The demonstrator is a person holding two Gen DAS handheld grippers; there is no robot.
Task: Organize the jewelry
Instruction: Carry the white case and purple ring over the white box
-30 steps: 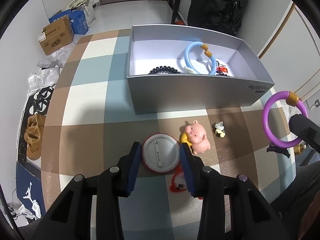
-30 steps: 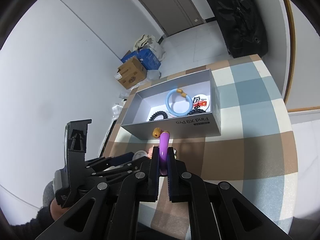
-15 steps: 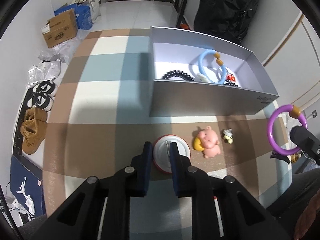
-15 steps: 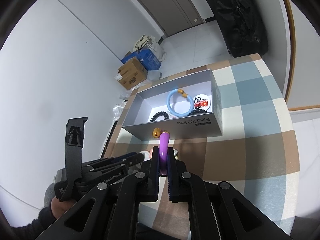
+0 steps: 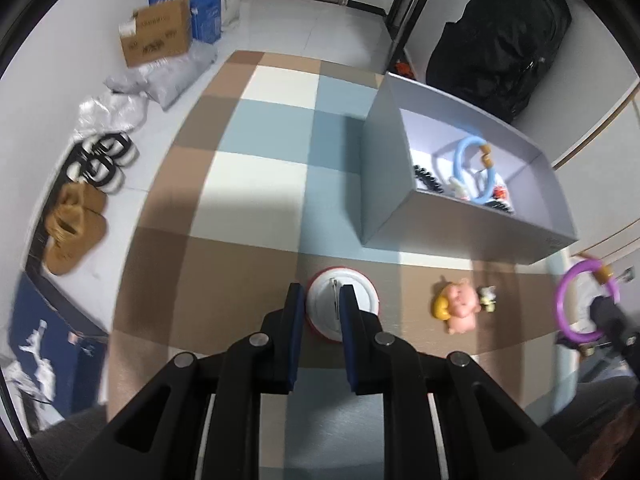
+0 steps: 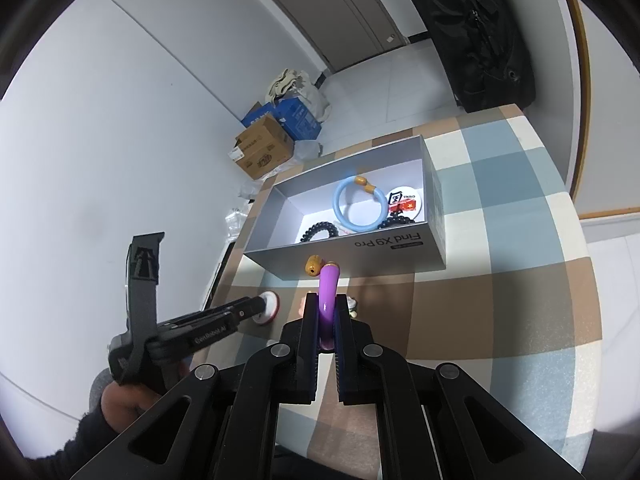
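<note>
Badge (image 5: 342, 306): my left gripper (image 5: 320, 304) pinches one; right gripper (image 6: 325, 312) clamps one purple ring (image 6: 328, 288); one box (image 6: 400, 244).

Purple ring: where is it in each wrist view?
Left wrist view: purple ring at the far right edge, held up beside the table.
Right wrist view: purple ring at centre, edge-on, clamped in the right hand-held gripper.
Shared landmark: grey box, with a blue ring inside.

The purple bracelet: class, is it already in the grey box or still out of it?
Out. The purple bracelet is clamped between the right gripper's fingers, short of the grey box, which holds only a blue bracelet and smaller items.
</note>
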